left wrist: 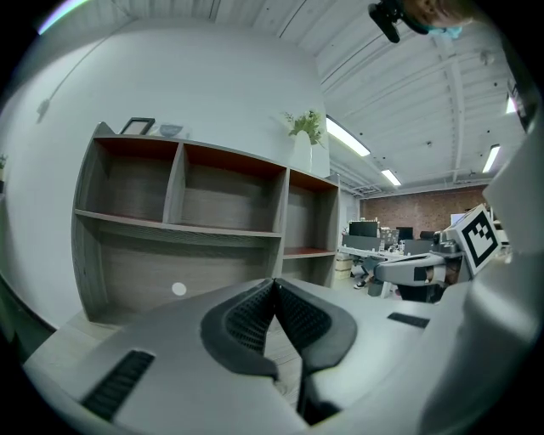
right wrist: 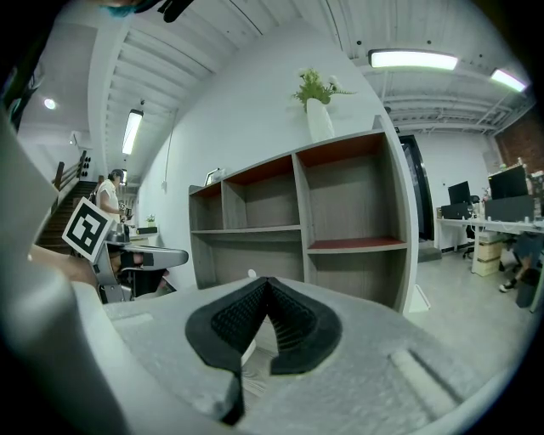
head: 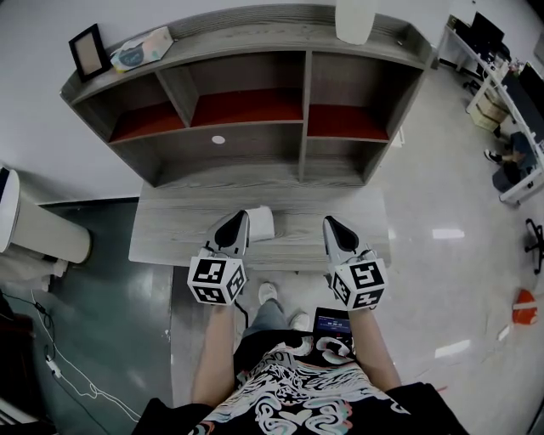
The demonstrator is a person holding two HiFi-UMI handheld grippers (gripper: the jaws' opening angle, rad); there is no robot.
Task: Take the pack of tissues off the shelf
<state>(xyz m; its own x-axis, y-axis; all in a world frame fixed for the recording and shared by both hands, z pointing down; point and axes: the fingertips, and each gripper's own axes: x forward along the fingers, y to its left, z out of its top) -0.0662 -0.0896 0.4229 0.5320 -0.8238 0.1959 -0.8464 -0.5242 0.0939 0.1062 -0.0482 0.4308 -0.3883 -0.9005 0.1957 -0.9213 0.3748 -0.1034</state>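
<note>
The pack of tissues (head: 140,48) lies on the top board of the grey shelf unit (head: 255,127), at its far left beside a small picture frame (head: 89,51). From the left gripper view the pack (left wrist: 170,130) shows as a small shape on that top board. My left gripper (head: 240,217) hovers over the desk (head: 170,229) below the shelf, jaws shut with nothing in them (left wrist: 274,285). My right gripper (head: 330,223) is level with it to the right, also shut and empty (right wrist: 268,282). Both are far below the pack.
A white vase with a plant (head: 355,19) stands on the shelf top at the right. A white object (head: 262,223) sits on the desk between the grippers. Office desks and chairs (head: 510,110) fill the far right. A person (right wrist: 110,195) stands in the background.
</note>
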